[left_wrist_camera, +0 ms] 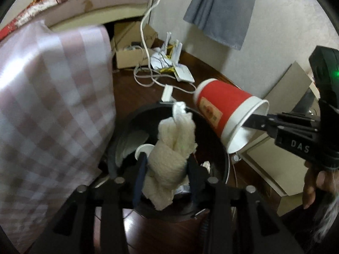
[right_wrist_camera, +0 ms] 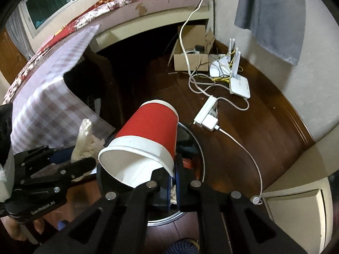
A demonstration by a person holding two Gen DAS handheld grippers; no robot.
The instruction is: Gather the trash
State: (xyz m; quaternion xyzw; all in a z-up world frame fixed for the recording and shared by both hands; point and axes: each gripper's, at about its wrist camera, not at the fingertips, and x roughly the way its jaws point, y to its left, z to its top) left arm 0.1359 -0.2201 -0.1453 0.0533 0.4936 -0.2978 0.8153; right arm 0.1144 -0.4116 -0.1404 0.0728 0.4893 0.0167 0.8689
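My left gripper [left_wrist_camera: 167, 165] is shut on a crumpled cream tissue wad [left_wrist_camera: 171, 148], held over the open black trash bin [left_wrist_camera: 222, 154]. The wad also shows in the right wrist view [right_wrist_camera: 84, 141], in the left gripper [right_wrist_camera: 70, 163]. My right gripper [right_wrist_camera: 167, 169] is shut on the rim of a red paper cup [right_wrist_camera: 148, 133], which is tilted with its white mouth toward the camera, above the bin [right_wrist_camera: 199, 146]. In the left wrist view the cup [left_wrist_camera: 224, 110] hangs over the bin's right rim, held by the right gripper [left_wrist_camera: 252, 120]. The bin holds white trash.
A checked pink cloth [left_wrist_camera: 53, 105] covers furniture left of the bin. A cardboard box [right_wrist_camera: 190, 59], white router [right_wrist_camera: 239, 84], power strip [right_wrist_camera: 205, 110] and cables lie on the dark wood floor. A bed [right_wrist_camera: 127, 6] is behind; a grey cloth [right_wrist_camera: 271, 17] hangs on the wall.
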